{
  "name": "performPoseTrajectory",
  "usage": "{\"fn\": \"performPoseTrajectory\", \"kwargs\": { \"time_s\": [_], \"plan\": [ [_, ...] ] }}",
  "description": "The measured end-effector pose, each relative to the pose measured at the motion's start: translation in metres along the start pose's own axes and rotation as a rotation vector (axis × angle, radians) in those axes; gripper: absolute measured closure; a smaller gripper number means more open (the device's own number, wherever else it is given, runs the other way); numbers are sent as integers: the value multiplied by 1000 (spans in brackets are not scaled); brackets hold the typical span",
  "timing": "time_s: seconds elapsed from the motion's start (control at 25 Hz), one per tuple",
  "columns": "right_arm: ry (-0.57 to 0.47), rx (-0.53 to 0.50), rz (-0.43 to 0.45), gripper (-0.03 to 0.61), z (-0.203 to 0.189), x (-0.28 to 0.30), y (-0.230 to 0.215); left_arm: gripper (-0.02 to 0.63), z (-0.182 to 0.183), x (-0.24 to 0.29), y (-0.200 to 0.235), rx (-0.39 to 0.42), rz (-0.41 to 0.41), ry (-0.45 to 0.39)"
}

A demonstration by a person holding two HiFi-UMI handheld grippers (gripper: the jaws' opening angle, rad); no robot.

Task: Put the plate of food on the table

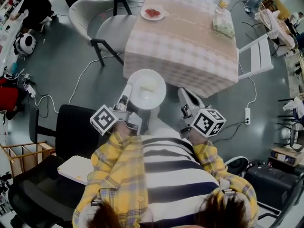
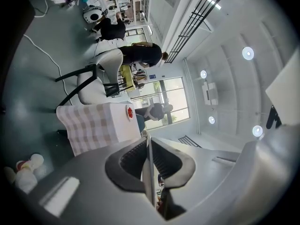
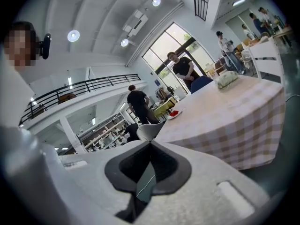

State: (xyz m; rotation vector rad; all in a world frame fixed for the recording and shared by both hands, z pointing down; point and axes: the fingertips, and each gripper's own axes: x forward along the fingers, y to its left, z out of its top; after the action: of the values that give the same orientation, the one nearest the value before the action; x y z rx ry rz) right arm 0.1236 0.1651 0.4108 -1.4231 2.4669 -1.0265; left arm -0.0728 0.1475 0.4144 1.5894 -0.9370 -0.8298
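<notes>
Overhead, in the head view, the person is standing short of the table [image 1: 183,42], which is wearing a checked cloth. The left gripper [image 1: 129,91] is carrying the plate of food [image 1: 148,90] by its near-left rim. The plate is hanging in the air just short of the table's near side, not yet over the tabletop, with a pale mound sitting at its middle. The right gripper [image 1: 185,95] is riding near the plate's right side, apart from it. A second plate [image 1: 153,12] with something red is lying at the far edge of the table, and a tissue pack [image 1: 223,26] is lying toward the far right corner.

In the left gripper view, the jaws are pinching the plate's thin white rim [image 2: 148,172], which is showing edge-on between the ribbed pads. The table is standing ahead, to the left.

In the right gripper view, the jaws are meeting at their tips with nothing between them, and the table is spreading out ahead.

By my reading, the carry is under way and the setting-down is not yet done. The next move is calling for a forward reach over the near edge. The plate needs holding level, since a one-sided pinch could let it tip. It then needs lowering onto bare cloth before the jaws part.
</notes>
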Motion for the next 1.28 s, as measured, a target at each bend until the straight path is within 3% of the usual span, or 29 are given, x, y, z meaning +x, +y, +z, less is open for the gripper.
{"fn": "performPoseTrajectory", "kwargs": {
  "time_s": [0.88,1.28],
  "plan": [
    [117,8,92,581,79,162,-52,597,74,147,25,-4,34,-63],
    [118,-17,98,581,102,192,-69,598,88,188,38,-68,37,-96]
  ]
}}
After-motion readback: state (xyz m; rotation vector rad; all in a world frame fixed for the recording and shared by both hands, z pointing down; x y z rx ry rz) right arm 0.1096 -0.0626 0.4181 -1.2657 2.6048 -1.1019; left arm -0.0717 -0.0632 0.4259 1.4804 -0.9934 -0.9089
